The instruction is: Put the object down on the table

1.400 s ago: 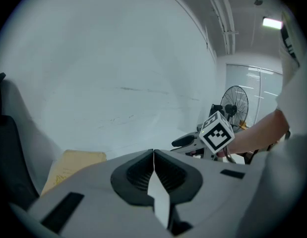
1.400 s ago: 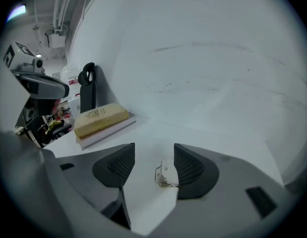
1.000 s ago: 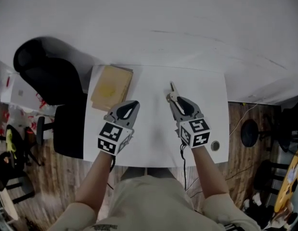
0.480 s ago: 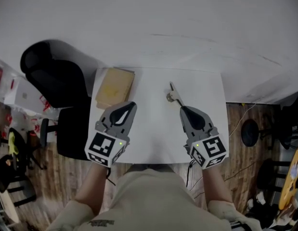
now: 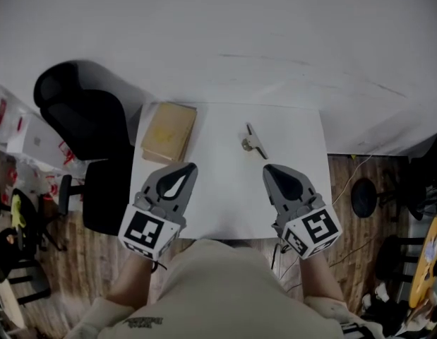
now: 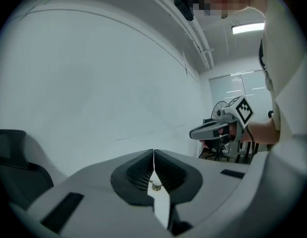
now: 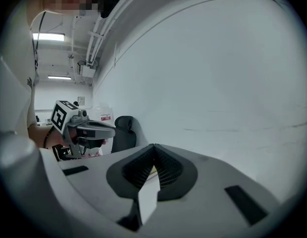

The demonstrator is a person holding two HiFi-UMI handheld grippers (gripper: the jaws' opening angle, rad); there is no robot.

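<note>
The right claw (image 5: 267, 169) is clenching shut with nothing between its jaws, hovering over the near part of the white table (image 5: 218, 189). The small metal object (image 5: 253, 143) is lying flat on the table just ahead of this claw's tip, not touching it. The left claw (image 5: 190, 167) is hanging clenched and empty too, with a tan block (image 5: 167, 131) ahead of it and slightly to its left. The placing is looking finished, so the person is best keeping both claws clear, avoiding any nudge to the object.
</note>
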